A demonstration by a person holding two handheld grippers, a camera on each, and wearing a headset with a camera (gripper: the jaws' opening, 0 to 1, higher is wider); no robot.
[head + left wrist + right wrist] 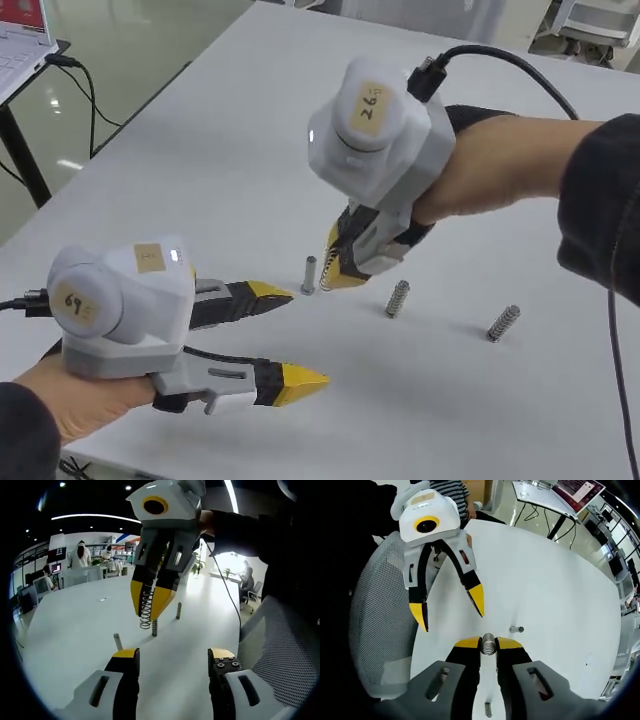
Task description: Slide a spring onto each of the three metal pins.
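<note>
My right gripper [335, 274] points down at the table and is shut on a spring [145, 609], which shows end-on between its yellow tips [488, 644]. The spring's lower end hangs just right of a bare metal pin [309, 274] that stands upright on the white table [200, 150]. Two more springs [398, 298] [503, 323] stand upright farther right, seemingly each over a pin. My left gripper [290, 335] lies level at the lower left, open and holding nothing, with its tips aimed toward the bare pin [118, 641].
A black cable [520, 70] runs from the right gripper across the table's far side. A laptop [20, 35] sits on a stand off the table's left edge. A mesh chair [375, 630] stands beside the table.
</note>
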